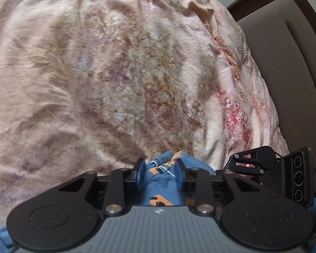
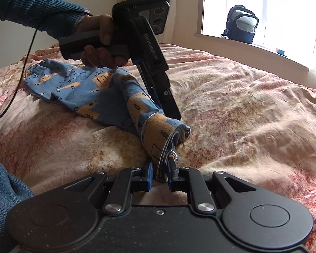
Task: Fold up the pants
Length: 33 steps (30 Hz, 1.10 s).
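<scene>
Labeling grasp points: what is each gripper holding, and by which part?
Both hold the blue patterned pants. Right gripper pinches the hemmed leg cuff. Left gripper has bunched fabric with a stitched edge between its fingers; full closure unclear.

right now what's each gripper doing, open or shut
left gripper: shut on the pants
right gripper: shut on the pants hem

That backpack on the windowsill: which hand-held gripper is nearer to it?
Neither clearly. The backpack sits far across the bed. The right hand-held gripper and left hand-held gripper are close together, both pinching the pants; the left looks marginally nearer.
</scene>
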Each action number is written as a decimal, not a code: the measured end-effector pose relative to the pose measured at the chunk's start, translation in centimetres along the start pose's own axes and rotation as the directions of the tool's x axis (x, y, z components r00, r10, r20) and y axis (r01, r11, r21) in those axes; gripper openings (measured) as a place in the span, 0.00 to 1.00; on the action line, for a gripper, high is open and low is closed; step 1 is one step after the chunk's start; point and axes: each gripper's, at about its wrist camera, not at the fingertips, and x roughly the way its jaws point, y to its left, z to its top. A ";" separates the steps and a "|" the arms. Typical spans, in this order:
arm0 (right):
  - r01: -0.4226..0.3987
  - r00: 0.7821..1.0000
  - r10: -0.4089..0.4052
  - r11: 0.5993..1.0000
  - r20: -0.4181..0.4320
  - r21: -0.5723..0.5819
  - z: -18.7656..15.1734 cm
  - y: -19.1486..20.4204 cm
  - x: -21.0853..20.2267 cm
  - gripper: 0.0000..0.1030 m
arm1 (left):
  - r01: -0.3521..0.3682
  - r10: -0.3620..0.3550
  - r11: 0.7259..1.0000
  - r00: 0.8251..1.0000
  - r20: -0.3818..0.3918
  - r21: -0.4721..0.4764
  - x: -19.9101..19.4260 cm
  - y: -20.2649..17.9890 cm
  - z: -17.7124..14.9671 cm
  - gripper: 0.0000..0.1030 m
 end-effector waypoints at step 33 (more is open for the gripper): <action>0.015 1.000 -0.015 0.996 0.000 0.085 -0.6 -0.2 -0.1 0.17 | -0.060 0.058 0.977 0.998 0.013 0.204 -2.0 -2.7 -1.7 0.09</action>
